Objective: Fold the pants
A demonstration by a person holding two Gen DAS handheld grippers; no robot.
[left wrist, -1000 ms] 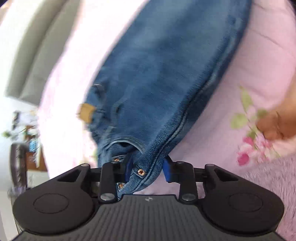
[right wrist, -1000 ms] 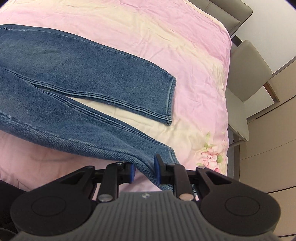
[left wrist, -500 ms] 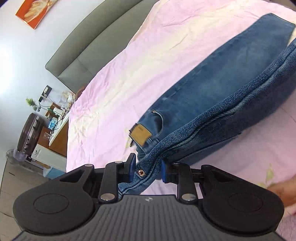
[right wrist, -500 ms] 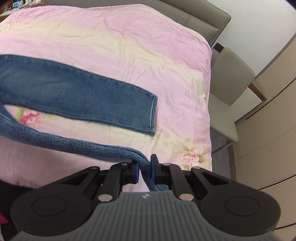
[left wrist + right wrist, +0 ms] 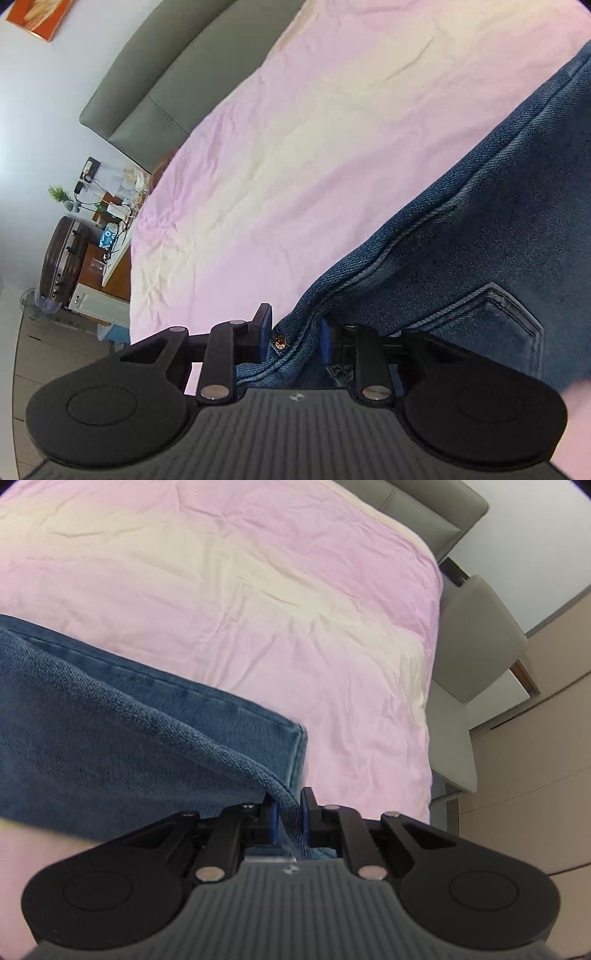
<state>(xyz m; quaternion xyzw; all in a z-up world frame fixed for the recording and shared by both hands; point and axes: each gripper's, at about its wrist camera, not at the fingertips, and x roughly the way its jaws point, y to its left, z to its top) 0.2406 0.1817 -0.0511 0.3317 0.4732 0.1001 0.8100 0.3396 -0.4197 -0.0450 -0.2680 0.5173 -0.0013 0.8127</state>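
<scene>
Blue jeans (image 5: 461,251) lie on a pink and cream bedspread (image 5: 295,147). My left gripper (image 5: 293,328) is shut on the waistband by a copper rivet, with a back pocket showing to its right. My right gripper (image 5: 288,810) is shut on the hem end of one leg of the jeans (image 5: 110,746). That leg lies over the other leg, whose hem edge shows just past my fingers. The middle of the jeans is out of view.
A grey padded headboard (image 5: 155,85) runs along the far side of the bed. A cluttered nightstand (image 5: 107,221) and a dark suitcase (image 5: 59,258) stand at the left. A grey chair (image 5: 476,642) and beige cabinets (image 5: 535,775) stand beside the bed's right edge.
Both grippers have carried the near leg and waist side across the bed onto the far leg. The jeans now lie doubled lengthwise, and both grippers are lower and closer to the bedspread.
</scene>
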